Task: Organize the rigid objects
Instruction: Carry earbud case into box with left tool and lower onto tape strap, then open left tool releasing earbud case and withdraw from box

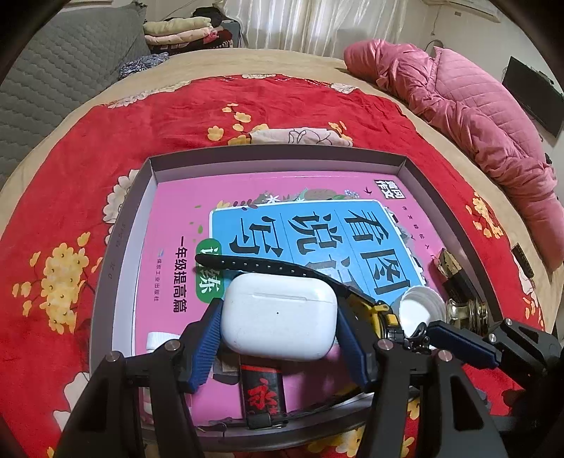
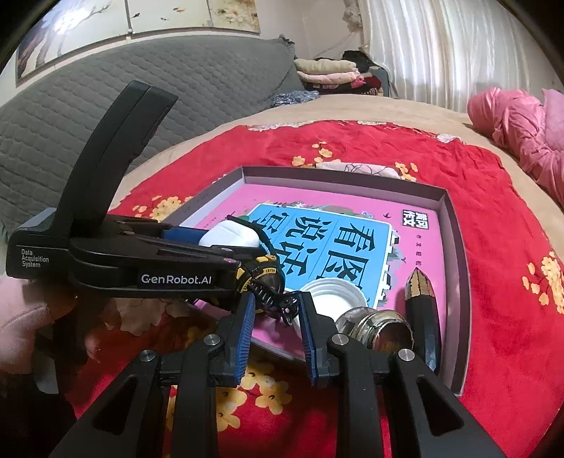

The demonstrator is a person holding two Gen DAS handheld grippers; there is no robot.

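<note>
A shallow grey box (image 1: 275,158) lies on the red bedspread with a pink and blue book (image 1: 317,229) inside. My left gripper (image 1: 280,327) is shut on a white earbud case (image 1: 278,317) and holds it just above the book's near end. The case also shows in the right wrist view (image 2: 229,236). Beneath it lies a yellow-black watch with a black strap (image 1: 268,264). My right gripper (image 2: 276,313) is open at the box's near edge, its fingers on either side of the watch's metal clasp (image 2: 271,299).
In the box are a white lid (image 2: 335,299), a glass jar (image 2: 373,327), a dark pointed bar (image 2: 421,303), a black and red flat item (image 1: 262,391) and a white bottle cap (image 1: 158,340). A pink quilted jacket (image 1: 469,109) lies on the far right. Folded clothes (image 1: 187,33) are stacked at the back.
</note>
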